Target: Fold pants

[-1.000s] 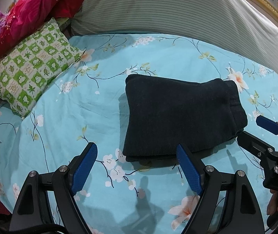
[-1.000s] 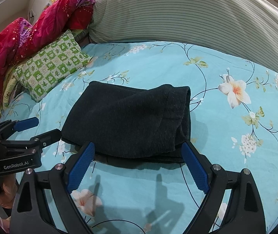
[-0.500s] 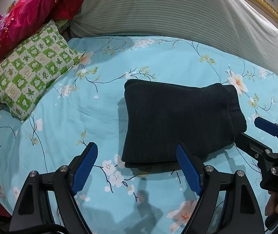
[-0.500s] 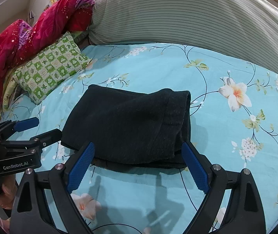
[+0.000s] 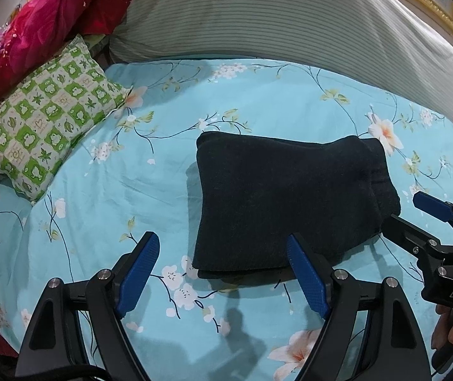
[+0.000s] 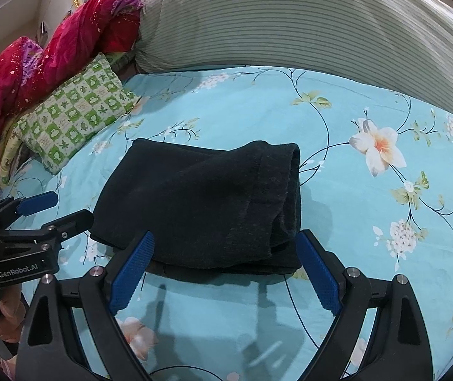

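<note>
The dark, almost black knitted pants (image 5: 287,200) lie folded into a thick flat packet on the light blue bed sheet with a flower print (image 5: 150,190). The packet is just in front of both tongs and touches neither. Its long axis runs from side to side across the view of each camera. The ribbed end of the pants points to the right, and the smooth folded edge points to the left.

The left gripper (image 5: 223,273) is wide open and holds nothing; the near left corner of the packet is ahead, between its blue pads. The right gripper (image 6: 226,270) is also wide open and empty, with the near right part of the packet just beyond its fingers.

Far ahead on the left of the tongs lies a green and white checked pillow (image 5: 45,130), and behind the pants a long grey striped bolster (image 6: 306,22).
</note>
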{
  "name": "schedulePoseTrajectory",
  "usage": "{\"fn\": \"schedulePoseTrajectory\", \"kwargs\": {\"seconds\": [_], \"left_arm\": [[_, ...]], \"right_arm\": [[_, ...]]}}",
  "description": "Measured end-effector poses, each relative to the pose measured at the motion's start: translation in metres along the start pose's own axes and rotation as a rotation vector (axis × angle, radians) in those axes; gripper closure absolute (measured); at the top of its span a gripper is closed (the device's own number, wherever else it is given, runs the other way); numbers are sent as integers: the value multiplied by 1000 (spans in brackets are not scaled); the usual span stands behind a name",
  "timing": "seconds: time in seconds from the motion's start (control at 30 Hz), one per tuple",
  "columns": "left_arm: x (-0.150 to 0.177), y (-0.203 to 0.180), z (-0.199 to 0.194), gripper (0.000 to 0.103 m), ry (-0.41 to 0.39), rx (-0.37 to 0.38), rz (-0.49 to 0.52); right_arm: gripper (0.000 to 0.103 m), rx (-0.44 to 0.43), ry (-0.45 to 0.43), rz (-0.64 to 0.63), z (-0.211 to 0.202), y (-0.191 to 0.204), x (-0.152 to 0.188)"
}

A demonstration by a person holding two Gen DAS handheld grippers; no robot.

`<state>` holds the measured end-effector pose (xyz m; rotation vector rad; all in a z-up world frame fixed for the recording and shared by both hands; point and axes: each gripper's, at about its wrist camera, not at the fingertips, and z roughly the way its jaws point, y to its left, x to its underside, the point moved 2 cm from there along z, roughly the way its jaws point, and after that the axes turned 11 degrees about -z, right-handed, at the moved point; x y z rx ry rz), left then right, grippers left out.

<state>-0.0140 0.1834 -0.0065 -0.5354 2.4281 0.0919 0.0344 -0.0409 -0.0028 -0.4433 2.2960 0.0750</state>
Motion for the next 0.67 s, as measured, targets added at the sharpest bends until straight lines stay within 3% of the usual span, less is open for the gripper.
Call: {"fn": "schedulePoseTrajectory", "kwargs": {"seconds": [0.67], "left_arm": [[-8, -3, 6, 20, 8, 4, -1]], "right_arm": [[12, -1, 9, 11, 3, -7, -2]]}}
